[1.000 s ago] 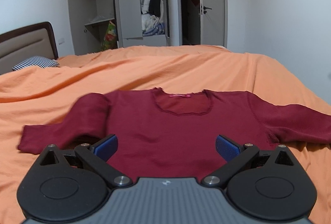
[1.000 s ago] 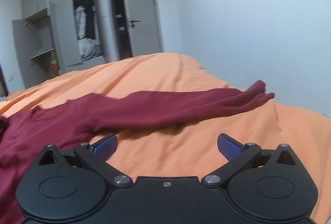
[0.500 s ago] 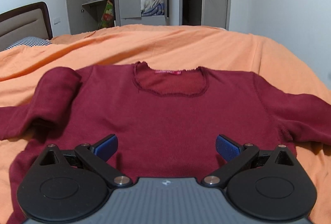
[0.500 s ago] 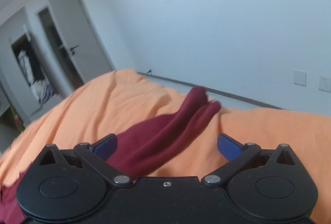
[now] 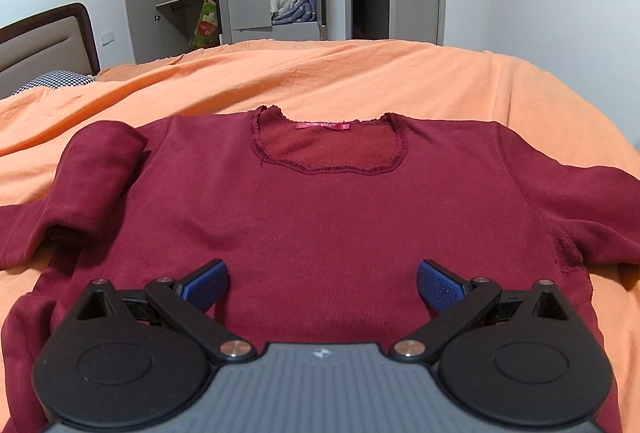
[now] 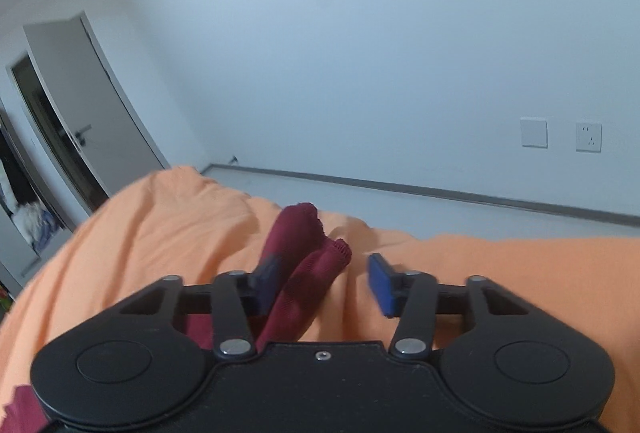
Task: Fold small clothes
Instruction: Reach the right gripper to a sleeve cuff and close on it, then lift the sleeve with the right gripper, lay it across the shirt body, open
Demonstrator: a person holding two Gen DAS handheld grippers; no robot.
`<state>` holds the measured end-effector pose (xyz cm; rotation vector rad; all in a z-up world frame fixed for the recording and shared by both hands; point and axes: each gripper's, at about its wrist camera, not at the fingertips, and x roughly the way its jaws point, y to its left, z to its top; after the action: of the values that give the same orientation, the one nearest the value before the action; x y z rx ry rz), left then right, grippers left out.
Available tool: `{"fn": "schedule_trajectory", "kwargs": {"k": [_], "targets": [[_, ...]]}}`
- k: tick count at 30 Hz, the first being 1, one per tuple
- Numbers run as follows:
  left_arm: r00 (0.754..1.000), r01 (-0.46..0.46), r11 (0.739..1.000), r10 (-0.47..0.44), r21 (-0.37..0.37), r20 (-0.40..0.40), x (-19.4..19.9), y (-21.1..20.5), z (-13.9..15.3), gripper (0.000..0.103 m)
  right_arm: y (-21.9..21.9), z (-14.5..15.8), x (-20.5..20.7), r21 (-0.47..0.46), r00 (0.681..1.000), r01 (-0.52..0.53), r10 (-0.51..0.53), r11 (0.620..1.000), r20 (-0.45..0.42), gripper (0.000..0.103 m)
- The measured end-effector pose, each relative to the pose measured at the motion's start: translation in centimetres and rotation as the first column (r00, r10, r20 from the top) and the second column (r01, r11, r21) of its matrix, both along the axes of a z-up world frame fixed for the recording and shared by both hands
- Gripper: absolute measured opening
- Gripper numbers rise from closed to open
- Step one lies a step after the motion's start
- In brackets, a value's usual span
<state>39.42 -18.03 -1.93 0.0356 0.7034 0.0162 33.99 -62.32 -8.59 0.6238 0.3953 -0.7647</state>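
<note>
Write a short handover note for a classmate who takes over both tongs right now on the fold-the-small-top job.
Left tongs: open, empty, above the lower front of the maroon top.
Right tongs: open, straddling the sleeve cuff, not clamped.
Top lies face up on the orange bedspread; the other sleeve is bunched over itself.
Done: top laid out.
Left: grip the cuff, fold both sleeves in, then fold the body.

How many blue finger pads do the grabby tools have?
4. The left gripper has one pad on its left and one on its right. The right gripper has a shadowed one beside the red sleeve and another opposite.
</note>
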Motion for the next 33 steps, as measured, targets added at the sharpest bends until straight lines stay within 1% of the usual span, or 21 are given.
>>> {"fn": "schedule_trajectory", "kwargs": {"k": [1, 2, 3, 5, 7, 10, 13, 15, 18, 21, 24, 28, 31, 33], "targets": [[1.0, 0.002, 1.0, -0.002, 0.003, 0.002, 0.1, 0.0, 0.1, 0.103, -0.1, -0.1, 0.4, -0.005, 1.0, 0.003, -0.004, 1.0, -0.018, 0.031], [1.0, 0.003, 1.0, -0.003, 0.008, 0.005, 0.3, 0.0, 0.3, 0.103, -0.2, -0.2, 0.6, -0.011, 1.0, 0.003, -0.004, 1.0, -0.027, 0.026], [1.0, 0.002, 1.0, -0.002, 0.012, 0.013, 0.4, 0.0, 0.6, 0.103, -0.4, -0.2, 0.7, -0.014, 1.0, -0.004, 0.004, 1.0, -0.029, 0.016], [1.0, -0.001, 1.0, 0.001, 0.017, 0.031, 0.5, 0.3, 1.1, 0.103, -0.3, 0.1, 0.8, -0.03, 1.0, -0.016, 0.015, 0.999, -0.025, 0.013], [0.999, -0.003, 1.0, 0.002, 0.016, 0.049, 0.6, 0.7, 1.8, 0.103, 0.0, 0.7, 0.7, -0.058, 1.0, -0.025, 0.024, 0.998, -0.019, 0.008], [0.998, -0.009, 1.0, 0.008, 0.014, 0.067, 0.7, 1.5, 2.7, 0.103, 0.7, 2.0, 0.1, -0.095, 0.999, -0.036, 0.036, 0.995, 0.002, 0.007], [0.998, -0.017, 1.0, 0.015, 0.025, 0.062, 1.2, 2.1, 3.3, 0.103, 1.6, 4.2, -0.4, -0.127, 0.997, -0.056, 0.062, 0.99, 0.041, 0.006], [0.998, -0.017, 1.0, 0.016, 0.019, 0.054, 1.5, 2.6, 3.5, 0.103, 2.6, 6.1, -0.5, -0.151, 0.992, -0.084, 0.096, 0.985, 0.077, 0.006], [0.999, -0.013, 1.0, 0.014, -0.017, 0.045, 1.9, 3.6, 4.1, 0.103, 4.9, 9.2, 0.0, -0.2, 0.975, -0.148, 0.177, 0.969, 0.137, 0.006], [0.998, -0.015, 0.999, 0.017, -0.047, 0.052, 1.9, 4.9, 4.9, 0.103, 8.2, 12.2, 1.4, -0.253, 0.94, -0.238, 0.288, 0.938, 0.183, 0.006], [0.997, -0.019, 0.997, 0.023, -0.069, 0.067, 1.8, 6.2, 5.7, 0.103, 12.5, 14.5, 3.4, -0.311, 0.889, -0.335, 0.408, 0.889, 0.209, 0.006], [0.995, -0.047, 0.994, 0.055, -0.096, 0.082, 1.6, 8.6, 6.8, 0.103, 19.1, 16.3, 6.7, -0.354, 0.801, -0.466, 0.557, 0.811, 0.222, 0.006], [0.991, -0.084, 0.99, 0.095, -0.112, 0.094, 1.4, 10.8, 7.5, 0.103, 24.7, 16.9, 9.1, -0.382, 0.731, -0.551, 0.65, 0.742, 0.208, 0.006], [0.987, -0.11, 0.987, 0.122, -0.121, 0.103, 1.1, 12.3, 7.9, 0.103, 28.4, 16.7, 10.6, -0.386, 0.687, -0.603, 0.701, 0.698, 0.193, 0.006]]}}
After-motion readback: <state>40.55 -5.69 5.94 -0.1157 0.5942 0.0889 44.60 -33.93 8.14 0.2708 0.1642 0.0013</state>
